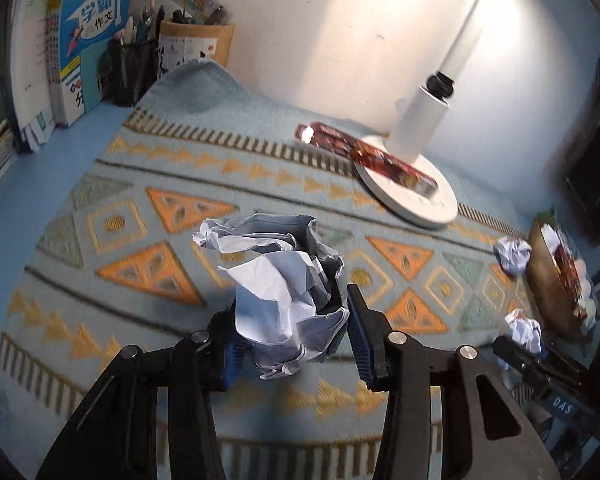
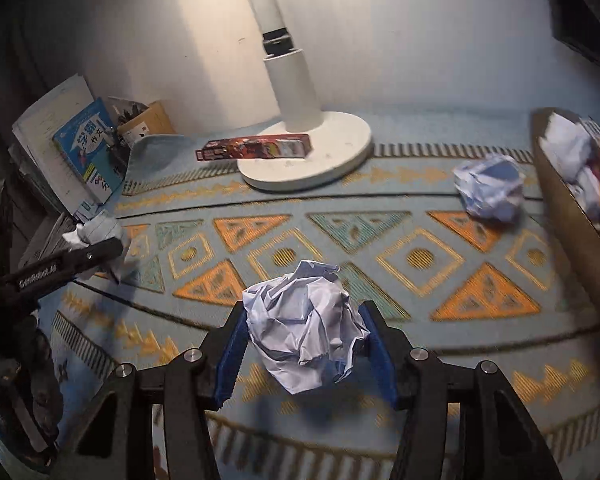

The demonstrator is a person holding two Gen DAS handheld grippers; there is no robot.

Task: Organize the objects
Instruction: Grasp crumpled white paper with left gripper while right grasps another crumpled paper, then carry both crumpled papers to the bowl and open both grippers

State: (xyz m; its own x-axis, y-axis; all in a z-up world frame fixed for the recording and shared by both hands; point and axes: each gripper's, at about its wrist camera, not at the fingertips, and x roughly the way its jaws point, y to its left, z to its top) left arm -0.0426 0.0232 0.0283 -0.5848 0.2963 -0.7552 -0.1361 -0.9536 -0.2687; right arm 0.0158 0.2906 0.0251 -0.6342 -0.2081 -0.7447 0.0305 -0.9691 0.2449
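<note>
My left gripper is shut on a crumpled white paper ball and holds it above the patterned mat. My right gripper is shut on a second crumpled paper ball, also lifted over the mat. A third paper ball lies on the mat beside a brown bin at the right, which holds crumpled paper and a wrapper. The same loose ball and bin show in the left wrist view, where the right gripper with its ball appears at the right edge.
A white lamp base stands at the back with a red box leaning on it. Books and pen holders stand at the back left. The left gripper shows at the left of the right wrist view.
</note>
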